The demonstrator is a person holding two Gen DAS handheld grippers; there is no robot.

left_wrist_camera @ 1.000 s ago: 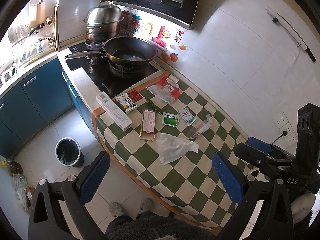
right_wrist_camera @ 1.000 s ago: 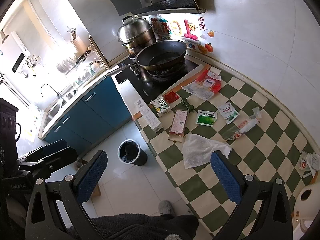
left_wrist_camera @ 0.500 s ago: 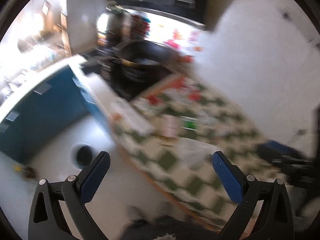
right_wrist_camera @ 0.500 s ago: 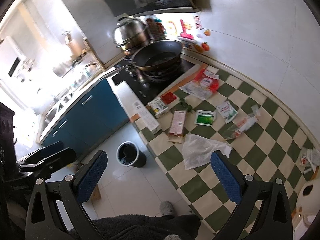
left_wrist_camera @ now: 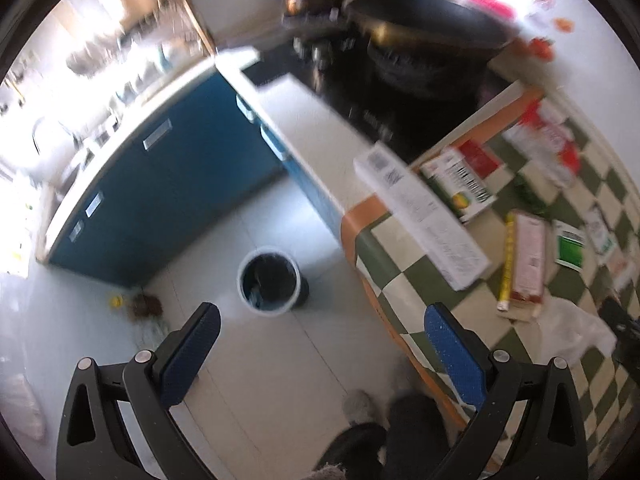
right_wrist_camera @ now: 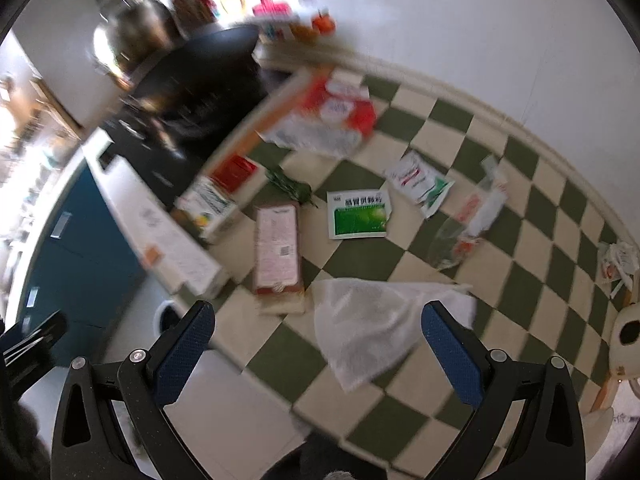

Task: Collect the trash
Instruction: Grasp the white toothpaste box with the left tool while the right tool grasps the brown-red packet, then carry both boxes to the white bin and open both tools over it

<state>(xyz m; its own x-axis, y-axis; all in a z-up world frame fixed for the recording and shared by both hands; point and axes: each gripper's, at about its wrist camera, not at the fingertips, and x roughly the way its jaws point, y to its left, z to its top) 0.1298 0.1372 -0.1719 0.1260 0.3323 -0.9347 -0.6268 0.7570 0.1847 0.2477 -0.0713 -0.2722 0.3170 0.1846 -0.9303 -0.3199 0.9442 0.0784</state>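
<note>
Trash lies on a green-and-cream checkered counter (right_wrist_camera: 520, 280): a white plastic bag (right_wrist_camera: 368, 332), a pink flat box (right_wrist_camera: 278, 248), a green sachet (right_wrist_camera: 358, 214), a torn white sachet (right_wrist_camera: 420, 182), a clear wrapper (right_wrist_camera: 468, 228), a red-and-white bag (right_wrist_camera: 332, 120), a long white box (left_wrist_camera: 420, 208) and a small carton (left_wrist_camera: 460, 184). My right gripper (right_wrist_camera: 316, 352) is open and empty, above the white bag. My left gripper (left_wrist_camera: 320, 352) is open and empty over the floor, above a small round bin (left_wrist_camera: 272, 280).
A black wok (left_wrist_camera: 424, 32) sits on the stove beyond the counter. Blue cabinets (left_wrist_camera: 168, 184) line the left side. Small litter (left_wrist_camera: 140, 304) lies on the floor left of the bin. More wrappers (right_wrist_camera: 616, 264) and a white holder (right_wrist_camera: 628, 332) sit at the counter's right end.
My left gripper has swung left, from over the counter to over the floor and bin. My right gripper has moved in closer over the counter and the white bag. Both stay open.
</note>
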